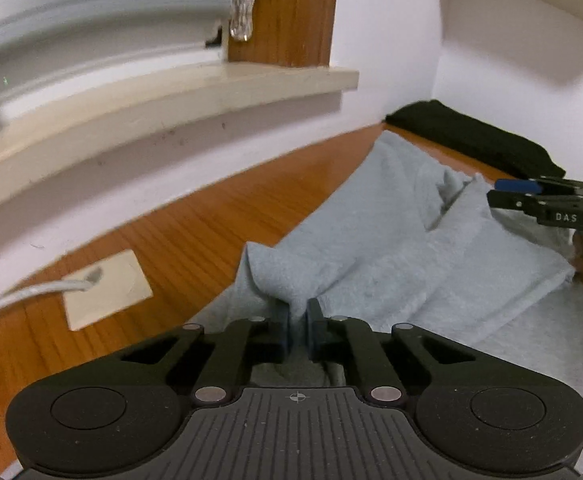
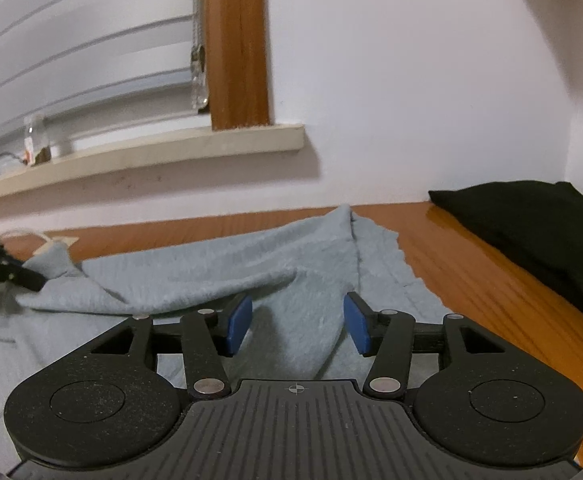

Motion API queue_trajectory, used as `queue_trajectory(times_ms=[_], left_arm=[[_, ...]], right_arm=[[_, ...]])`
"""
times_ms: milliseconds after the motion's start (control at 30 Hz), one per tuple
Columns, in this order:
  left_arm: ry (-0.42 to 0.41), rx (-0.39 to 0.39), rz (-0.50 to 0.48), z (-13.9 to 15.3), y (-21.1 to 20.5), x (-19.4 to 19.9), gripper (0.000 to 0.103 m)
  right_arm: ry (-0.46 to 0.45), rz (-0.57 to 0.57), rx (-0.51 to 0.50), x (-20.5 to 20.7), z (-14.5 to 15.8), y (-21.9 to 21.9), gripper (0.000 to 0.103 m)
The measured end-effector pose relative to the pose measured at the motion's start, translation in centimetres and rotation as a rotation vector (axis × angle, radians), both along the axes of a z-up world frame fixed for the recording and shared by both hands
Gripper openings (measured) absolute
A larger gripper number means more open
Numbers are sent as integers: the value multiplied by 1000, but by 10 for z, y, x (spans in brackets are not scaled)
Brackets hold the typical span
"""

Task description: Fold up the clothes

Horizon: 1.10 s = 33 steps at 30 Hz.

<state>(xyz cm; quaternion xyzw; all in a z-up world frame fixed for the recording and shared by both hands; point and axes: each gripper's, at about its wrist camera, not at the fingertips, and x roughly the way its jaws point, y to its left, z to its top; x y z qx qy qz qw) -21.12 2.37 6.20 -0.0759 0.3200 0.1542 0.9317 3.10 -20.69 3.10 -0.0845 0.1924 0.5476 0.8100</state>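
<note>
The grey-blue garment (image 1: 411, 232) lies spread on the table (image 1: 211, 208), near the black cloth (image 1: 471, 140). The left gripper (image 1: 298, 328) pinches a raised fold of it, likely to carry the edge over. The right gripper (image 2: 297, 326) stands half-open above the garment, gripping nothing. Only the right view shows a bottle (image 2: 33, 140) on the sill.

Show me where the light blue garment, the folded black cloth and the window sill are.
light blue garment (image 2: 219, 268), right wrist view, on its flat middle.
black cloth (image 2: 531, 220), right wrist view, on its top face.
window sill (image 2: 211, 146), right wrist view, on its front edge.
</note>
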Motion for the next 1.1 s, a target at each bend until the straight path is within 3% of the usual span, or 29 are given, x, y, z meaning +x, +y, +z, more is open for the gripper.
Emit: queue_trajectory(times_ms=[200, 367, 433, 533, 633, 733, 900, 967, 1033, 1100], left_arm=[[-106, -30, 71, 40, -11, -61, 8], [-112, -13, 147, 60, -11, -113, 9], [-85, -21, 168, 55, -5, -123, 12], [-28, -27, 200, 37, 4, -130, 26], [-16, -32, 244, 24, 16, -139, 29], [-21, -45, 280, 20, 31, -146, 48], [10, -107, 249, 5, 40, -143, 54], [15, -98, 239, 0, 36, -143, 52], [17, -81, 231, -1, 31, -143, 43], [16, -66, 224, 0, 27, -146, 7]], right_arm=[[45, -37, 65, 9, 0, -10, 52], [65, -41, 78, 12, -1, -12, 52], [62, -43, 77, 11, -1, -12, 53], [55, -46, 75, 10, -1, -11, 56], [49, -47, 65, 8, -1, -10, 56], [42, -44, 53, 7, -1, -9, 56], [37, -48, 52, 5, -1, -9, 57], [38, -51, 54, 6, -1, -9, 57], [36, -52, 54, 5, -1, -9, 57], [36, -52, 54, 5, -1, -9, 57]])
